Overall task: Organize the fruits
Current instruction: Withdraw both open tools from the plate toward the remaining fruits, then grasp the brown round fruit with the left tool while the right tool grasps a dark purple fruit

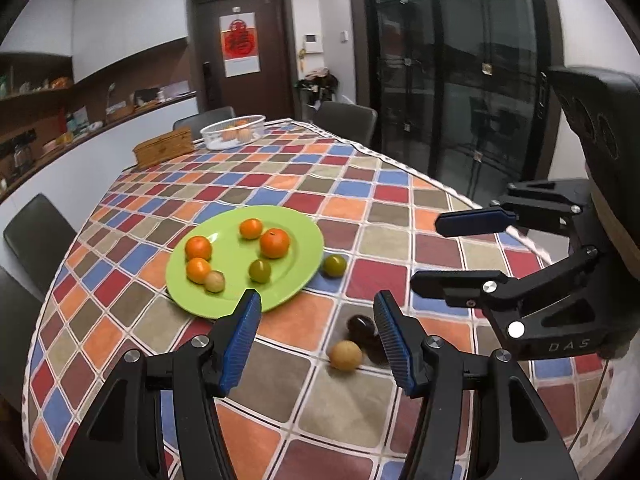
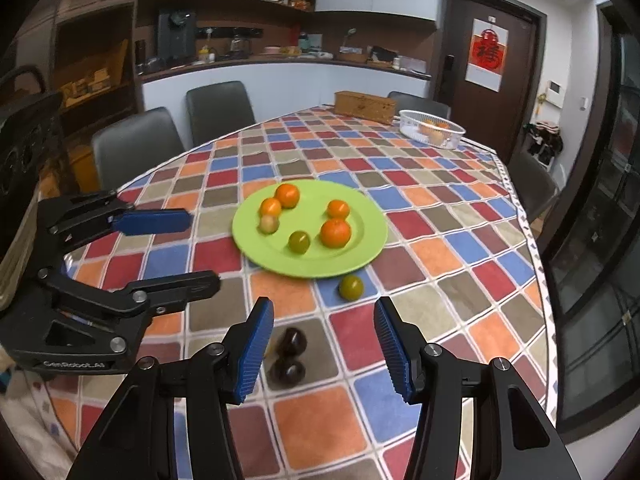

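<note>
A green plate (image 1: 232, 292) (image 2: 368, 240) holds several oranges, a green fruit (image 1: 260, 270) (image 2: 299, 242) and a small tan fruit (image 1: 214, 281) (image 2: 269, 223). Beside the plate on the cloth lies another green fruit (image 1: 334, 265) (image 2: 351, 287). Nearer me lie two dark plums (image 2: 294, 340) (image 2: 287, 372) and a tan fruit (image 1: 345, 355); one plum (image 1: 360, 326) shows in the left wrist view. My left gripper (image 1: 316, 312) (image 2: 204, 246) is open and empty above the cloth. My right gripper (image 2: 324, 320) (image 1: 424, 252) is open and empty over the plums.
The table has a checked cloth (image 1: 400, 200) (image 2: 440, 240). At its far end stand a white basket of fruit (image 1: 233, 131) (image 2: 434, 128) and a wooden box (image 1: 164, 147) (image 2: 364, 107). Grey chairs (image 2: 136, 148) line the sides. Dark glass doors (image 1: 460, 80) stand to the right.
</note>
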Demonstrator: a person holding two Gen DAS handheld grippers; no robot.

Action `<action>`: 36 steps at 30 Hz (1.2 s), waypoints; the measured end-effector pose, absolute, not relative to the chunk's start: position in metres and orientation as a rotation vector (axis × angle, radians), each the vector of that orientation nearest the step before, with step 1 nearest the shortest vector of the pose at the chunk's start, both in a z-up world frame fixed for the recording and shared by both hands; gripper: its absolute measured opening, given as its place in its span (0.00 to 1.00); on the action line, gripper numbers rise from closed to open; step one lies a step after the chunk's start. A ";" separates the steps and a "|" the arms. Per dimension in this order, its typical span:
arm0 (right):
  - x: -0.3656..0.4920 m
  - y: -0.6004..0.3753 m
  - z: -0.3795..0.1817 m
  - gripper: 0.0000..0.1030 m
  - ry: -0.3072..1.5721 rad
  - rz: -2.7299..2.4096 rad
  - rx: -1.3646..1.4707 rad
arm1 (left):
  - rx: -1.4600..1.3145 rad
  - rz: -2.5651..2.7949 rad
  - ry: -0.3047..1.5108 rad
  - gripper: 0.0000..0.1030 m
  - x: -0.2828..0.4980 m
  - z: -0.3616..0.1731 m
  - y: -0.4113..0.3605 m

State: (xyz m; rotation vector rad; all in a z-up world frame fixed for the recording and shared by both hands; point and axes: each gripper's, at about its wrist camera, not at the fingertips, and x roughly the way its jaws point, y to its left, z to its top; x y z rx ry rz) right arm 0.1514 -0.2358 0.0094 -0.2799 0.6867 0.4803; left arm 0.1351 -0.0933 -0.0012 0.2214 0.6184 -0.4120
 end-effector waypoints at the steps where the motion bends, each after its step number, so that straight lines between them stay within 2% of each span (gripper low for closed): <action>1: 0.149 -0.236 0.007 0.52 0.685 0.494 -0.288 | 0.234 -0.417 0.619 0.56 0.134 -0.003 -0.095; 6: 0.142 -0.232 -0.008 0.52 0.692 0.549 -0.334 | 0.317 -0.464 0.632 0.51 0.129 -0.016 -0.103; 8: 0.143 -0.231 -0.017 0.52 0.715 0.562 -0.343 | 0.343 -0.488 0.644 0.46 0.129 -0.021 -0.106; 18: 0.151 -0.227 -0.050 0.51 0.808 0.620 -0.363 | 0.411 -0.591 0.733 0.43 0.142 -0.052 -0.112; 28: 0.167 -0.224 -0.073 0.39 0.891 0.638 -0.337 | 0.387 -0.629 0.804 0.37 0.158 -0.069 -0.110; 33: 0.172 -0.223 -0.078 0.39 0.906 0.649 -0.328 | 0.370 -0.639 0.827 0.37 0.165 -0.075 -0.112; 36: 0.175 -0.223 -0.081 0.37 0.916 0.651 -0.322 | 0.365 -0.638 0.848 0.32 0.169 -0.079 -0.113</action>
